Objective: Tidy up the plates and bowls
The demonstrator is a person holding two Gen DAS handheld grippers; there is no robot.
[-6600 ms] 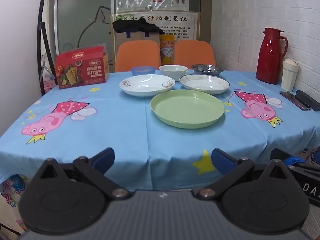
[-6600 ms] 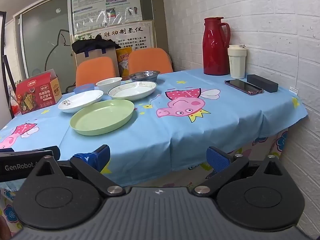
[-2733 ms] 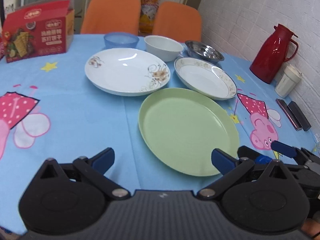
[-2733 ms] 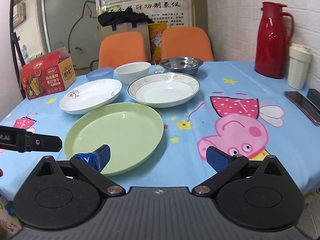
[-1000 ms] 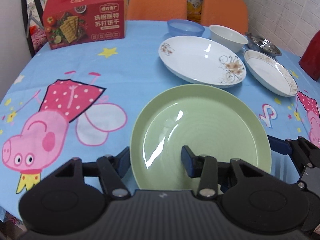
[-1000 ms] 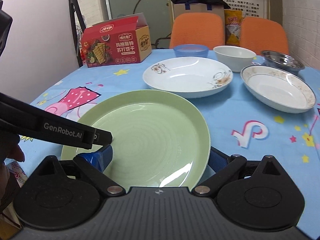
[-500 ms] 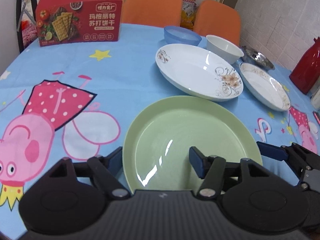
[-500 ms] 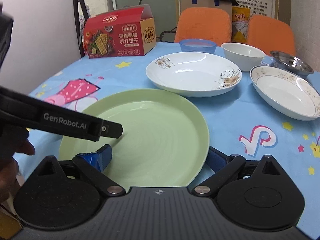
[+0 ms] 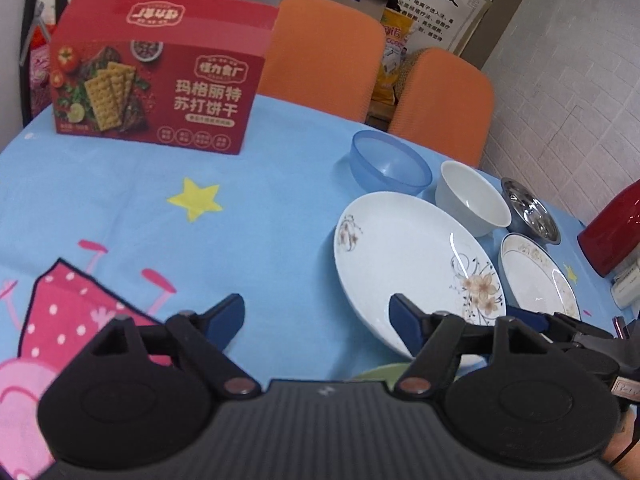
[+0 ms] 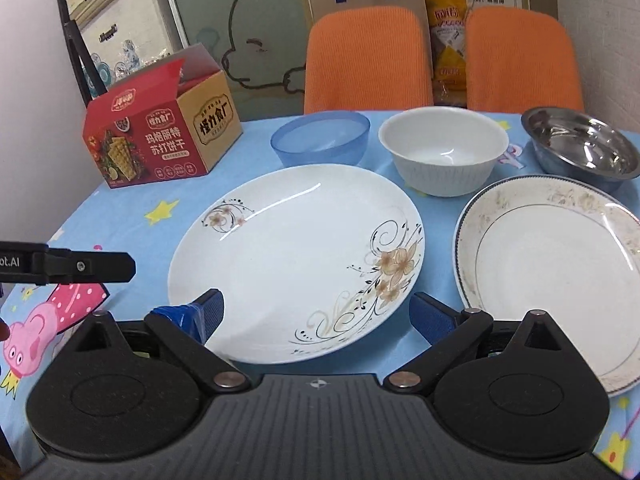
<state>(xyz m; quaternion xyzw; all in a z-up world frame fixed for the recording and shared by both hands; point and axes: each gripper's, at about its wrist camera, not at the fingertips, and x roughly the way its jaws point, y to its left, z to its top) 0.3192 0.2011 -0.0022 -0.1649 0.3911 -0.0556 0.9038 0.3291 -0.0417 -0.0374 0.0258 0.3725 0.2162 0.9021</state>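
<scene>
Table: blue cartoon-print tablecloth, I see dishes grouped at its far side.
Plate: large white floral-patterned ceramic plate, empty, nearest me.
Bowls: translucent blue plastic bowl, white ceramic bowl, steel bowl, apparently empty.
Left gripper: opening, nothing between.
Right gripper: spread wide, straddling plate's near rim.

Left of the floral plate a wide stretch of bare tablecloth is lying open, reaching back to the red box, which is closing off the far left corner. Behind the floral plate, the blue bowl, white bowl and steel bowl are standing in a tight row, leaving narrow gaps. Right of the floral plate, the rimmed plate is sitting just beside it, with only a thin strip of cloth between. Two orange chairs are blocking the far edge.
</scene>
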